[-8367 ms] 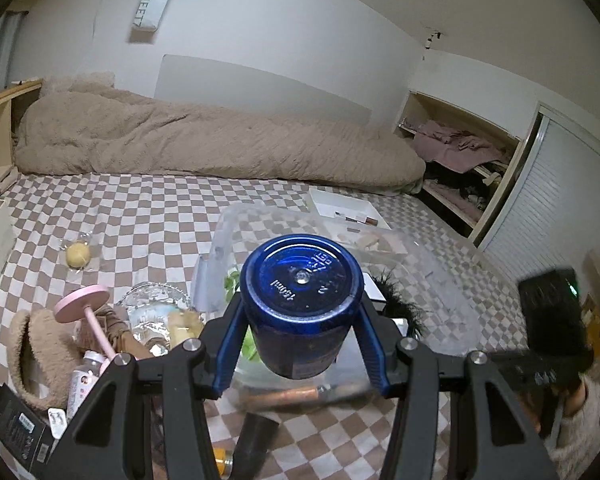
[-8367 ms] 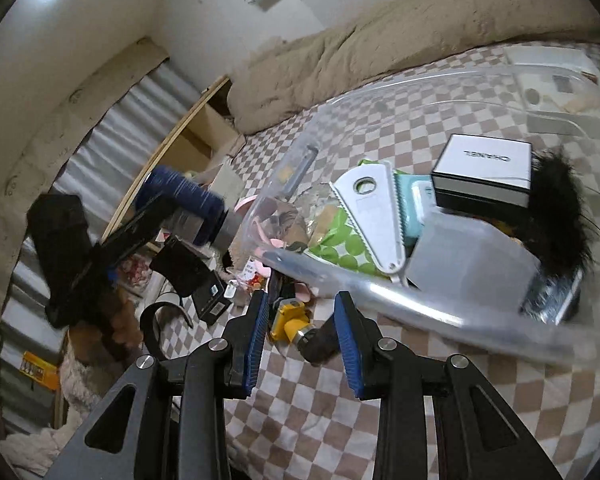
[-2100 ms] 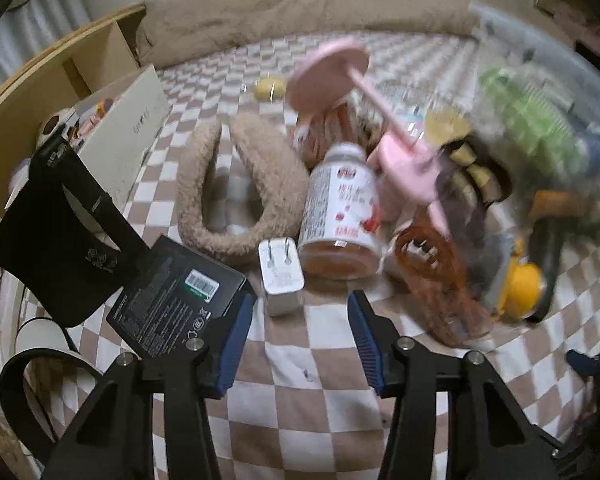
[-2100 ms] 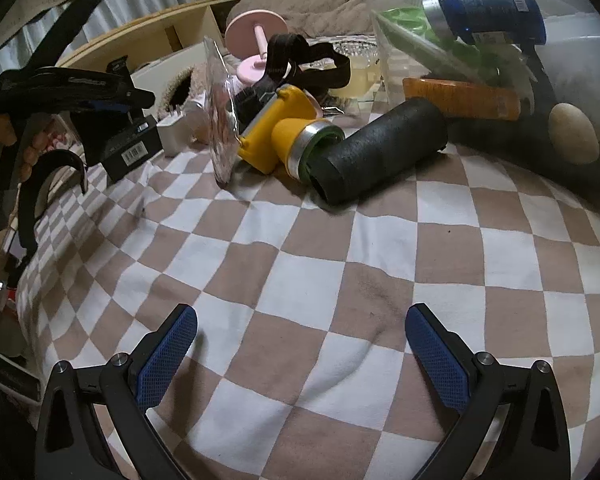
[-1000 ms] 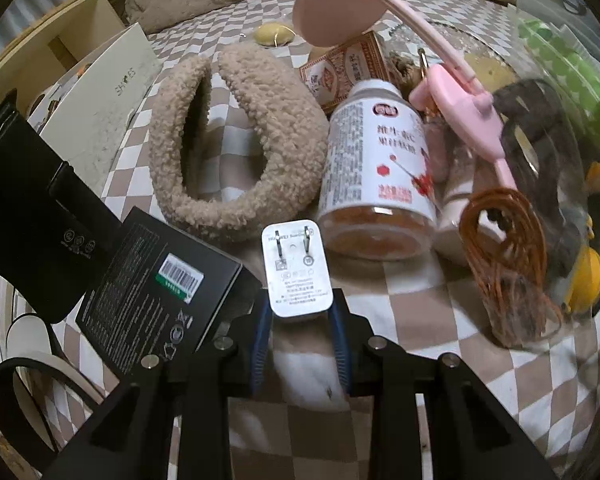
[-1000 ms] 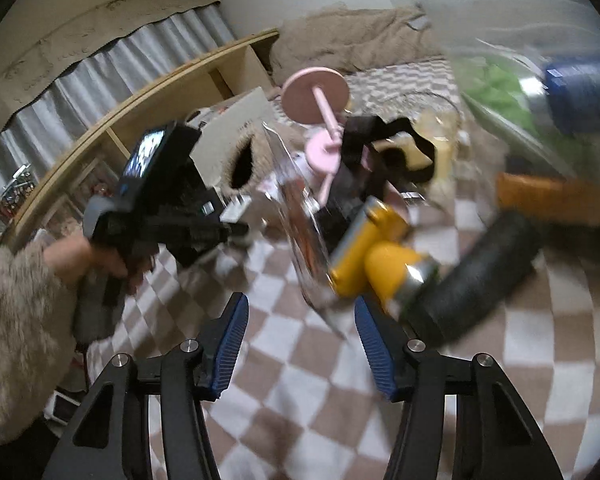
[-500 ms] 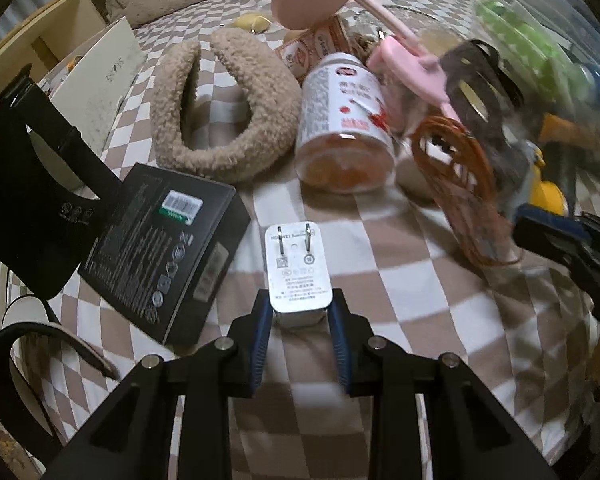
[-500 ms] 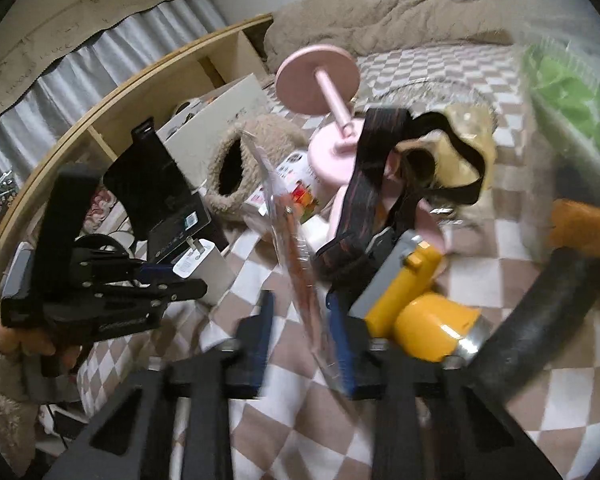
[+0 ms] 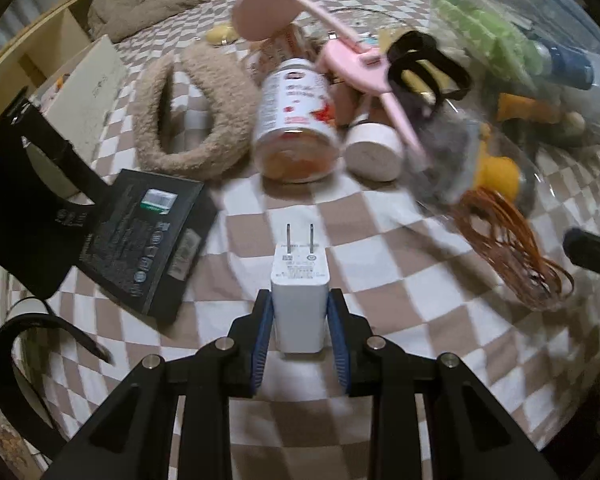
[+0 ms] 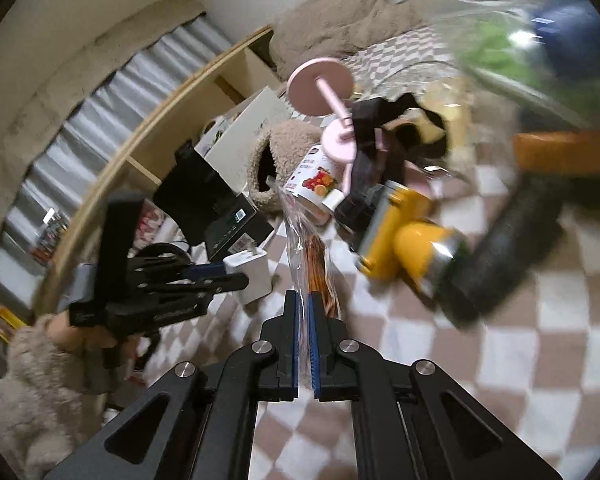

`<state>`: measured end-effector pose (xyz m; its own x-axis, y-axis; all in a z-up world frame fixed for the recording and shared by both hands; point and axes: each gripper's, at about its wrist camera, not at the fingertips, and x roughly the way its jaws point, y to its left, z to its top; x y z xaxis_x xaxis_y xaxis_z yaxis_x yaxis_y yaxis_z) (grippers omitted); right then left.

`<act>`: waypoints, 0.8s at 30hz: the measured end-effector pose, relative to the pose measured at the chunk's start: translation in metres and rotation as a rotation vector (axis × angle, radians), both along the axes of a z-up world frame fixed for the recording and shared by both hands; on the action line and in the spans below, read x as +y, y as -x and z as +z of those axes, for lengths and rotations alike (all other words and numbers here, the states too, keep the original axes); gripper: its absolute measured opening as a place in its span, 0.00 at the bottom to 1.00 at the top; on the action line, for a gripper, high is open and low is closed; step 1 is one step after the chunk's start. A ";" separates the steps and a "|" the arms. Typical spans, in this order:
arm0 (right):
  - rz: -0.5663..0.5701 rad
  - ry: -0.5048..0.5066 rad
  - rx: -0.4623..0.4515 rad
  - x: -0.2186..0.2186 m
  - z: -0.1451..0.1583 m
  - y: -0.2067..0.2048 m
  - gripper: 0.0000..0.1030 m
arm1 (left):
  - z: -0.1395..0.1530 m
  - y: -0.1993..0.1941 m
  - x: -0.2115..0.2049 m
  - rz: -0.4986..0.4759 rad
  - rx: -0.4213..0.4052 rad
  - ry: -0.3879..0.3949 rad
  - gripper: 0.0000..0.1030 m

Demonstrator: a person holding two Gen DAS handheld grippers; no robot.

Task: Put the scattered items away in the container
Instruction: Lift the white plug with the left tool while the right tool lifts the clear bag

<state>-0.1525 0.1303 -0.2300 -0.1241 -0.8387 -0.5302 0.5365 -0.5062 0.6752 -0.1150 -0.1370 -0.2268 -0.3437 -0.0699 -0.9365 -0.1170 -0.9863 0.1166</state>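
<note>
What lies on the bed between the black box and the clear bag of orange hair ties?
In the left wrist view, only bare checkered sheet lies there; the white charger is above it, clamped in the left gripper.

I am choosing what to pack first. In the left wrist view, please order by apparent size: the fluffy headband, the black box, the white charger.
1. black box and fluffy headband: similar, not ranked.
2. white charger: smallest, though nearest the camera, so truly smaller.

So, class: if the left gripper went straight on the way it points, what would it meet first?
Probably the checked bedcover: the left gripper, shut on the charger, points steeply down at bare cloth short of the bottle. Depth is unclear.
</note>
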 end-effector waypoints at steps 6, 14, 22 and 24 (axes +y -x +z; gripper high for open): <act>-0.041 0.011 -0.046 0.054 0.003 -0.010 0.06 | 0.006 -0.010 0.029 -0.072 -0.007 -0.021 0.27; -0.086 0.018 -0.146 0.109 -0.009 -0.036 0.06 | 0.000 -0.017 0.044 -0.158 -0.057 -0.043 0.27; -0.124 -0.019 -0.158 0.119 -0.022 -0.046 0.06 | -0.010 -0.015 0.052 -0.173 -0.068 -0.007 0.27; -0.127 -0.049 -0.140 0.116 -0.020 -0.045 0.06 | -0.011 -0.014 0.055 -0.184 -0.061 0.005 0.27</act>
<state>-0.1080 0.2464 -0.2500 -0.1490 -0.7939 -0.5895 0.3689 -0.5977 0.7118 -0.1006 -0.0816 -0.2381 -0.2937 -0.0164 -0.9557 -0.3020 -0.9470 0.1091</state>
